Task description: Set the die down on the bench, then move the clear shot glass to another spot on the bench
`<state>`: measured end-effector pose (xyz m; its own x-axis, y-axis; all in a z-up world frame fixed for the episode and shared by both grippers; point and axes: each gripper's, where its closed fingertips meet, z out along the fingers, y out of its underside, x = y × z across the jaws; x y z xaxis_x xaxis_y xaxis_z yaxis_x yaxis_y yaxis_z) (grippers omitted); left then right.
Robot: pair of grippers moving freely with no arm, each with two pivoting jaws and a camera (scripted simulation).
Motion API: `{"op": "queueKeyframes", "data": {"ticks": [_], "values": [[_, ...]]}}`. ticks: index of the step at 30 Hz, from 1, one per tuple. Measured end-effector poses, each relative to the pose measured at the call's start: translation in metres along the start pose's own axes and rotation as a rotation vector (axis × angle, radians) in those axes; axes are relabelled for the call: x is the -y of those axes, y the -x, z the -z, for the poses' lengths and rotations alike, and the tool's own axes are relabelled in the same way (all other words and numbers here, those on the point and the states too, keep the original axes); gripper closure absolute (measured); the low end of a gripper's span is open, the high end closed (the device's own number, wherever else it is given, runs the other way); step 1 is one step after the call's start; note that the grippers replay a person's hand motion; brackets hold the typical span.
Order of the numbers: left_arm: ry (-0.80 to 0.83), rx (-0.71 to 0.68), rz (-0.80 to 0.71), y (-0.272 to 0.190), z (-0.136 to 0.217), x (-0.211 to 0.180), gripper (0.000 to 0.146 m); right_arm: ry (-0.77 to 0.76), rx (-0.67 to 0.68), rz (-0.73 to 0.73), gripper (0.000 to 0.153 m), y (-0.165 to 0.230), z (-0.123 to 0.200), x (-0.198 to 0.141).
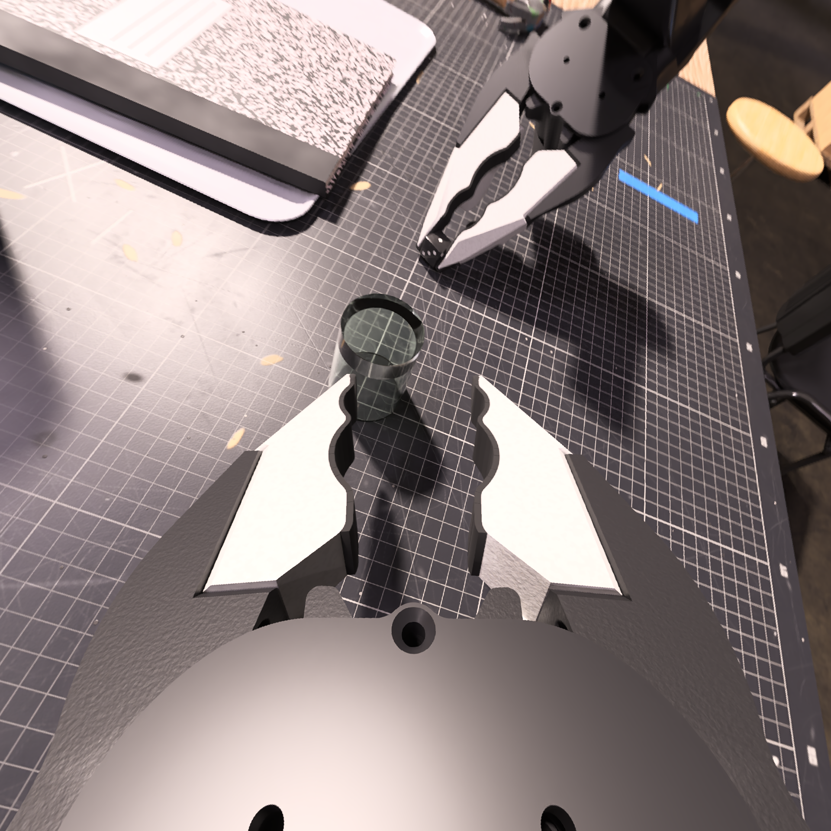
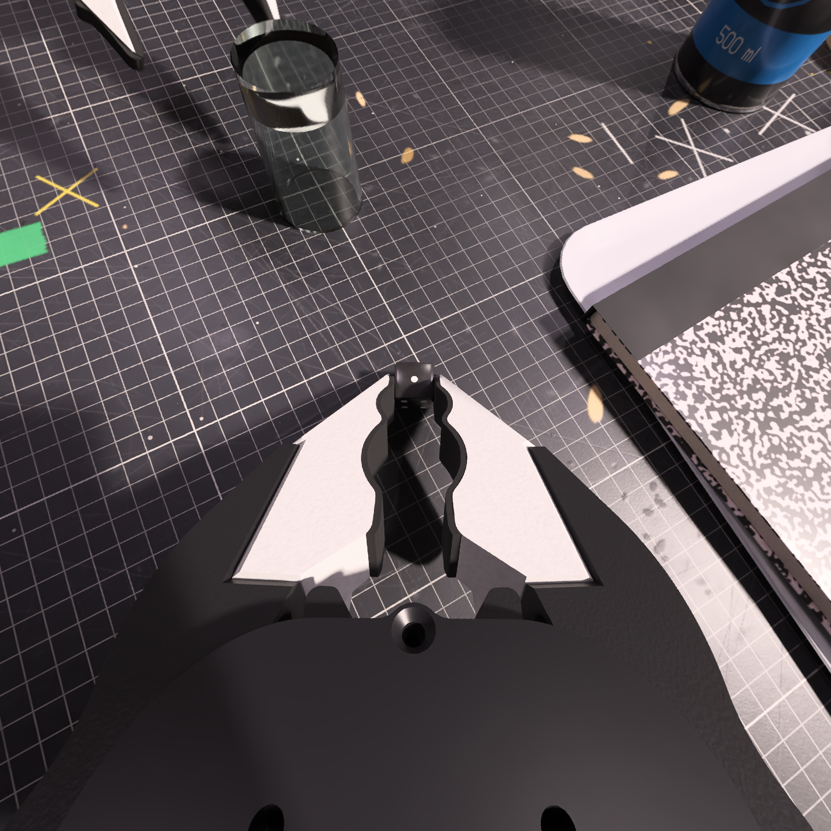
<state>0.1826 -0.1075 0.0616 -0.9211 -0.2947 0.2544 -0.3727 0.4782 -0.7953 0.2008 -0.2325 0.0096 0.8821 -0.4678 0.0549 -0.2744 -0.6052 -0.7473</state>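
A small black die (image 2: pixel 413 387) with white pips sits between the tips of my right gripper (image 2: pixel 413 391), which is shut on it low over the gridded cutting mat (image 2: pixel 180 341). The left wrist view shows the same die (image 1: pixel 432 248) in the right gripper (image 1: pixel 438 252) at the mat. The clear shot glass (image 1: pixel 375 355) stands upright on the mat, just ahead of my left gripper (image 1: pixel 413 395), which is open and empty; its left fingertip (image 1: pixel 332 395) overlaps the glass's left side. The glass also shows in the right wrist view (image 2: pixel 301 135).
A speckled composition notebook (image 1: pixel 252 76) lies on a white tray (image 1: pixel 404 49) at the back left. A blue-and-black bottle (image 2: pixel 737 49) stands farther off. Green tape (image 2: pixel 22 243) and blue tape (image 1: pixel 658 195) mark the mat. The bench edge (image 1: pixel 755 404) runs along the right, a wooden stool (image 1: pixel 773 139) beyond.
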Motion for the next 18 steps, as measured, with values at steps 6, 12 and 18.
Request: {"op": "queueKeyframes", "data": {"ticks": [6,12,18], "values": [[-0.098,-0.005,0.057,0.0042,0.0066,0.0074,0.085,0.002,-0.008,0.005,0.137,-0.0003,-0.0002,-0.0002],[-0.071,0.001,0.031,0.0034,0.0029,0.0016,0.085,-0.005,-0.016,0.010,0.137,-0.0006,0.0002,0.0006],[-0.035,0.023,-0.027,0.0069,0.0002,-0.0011,0.077,-0.008,-0.022,0.009,0.104,-0.0013,0.0005,0.0010]]}}
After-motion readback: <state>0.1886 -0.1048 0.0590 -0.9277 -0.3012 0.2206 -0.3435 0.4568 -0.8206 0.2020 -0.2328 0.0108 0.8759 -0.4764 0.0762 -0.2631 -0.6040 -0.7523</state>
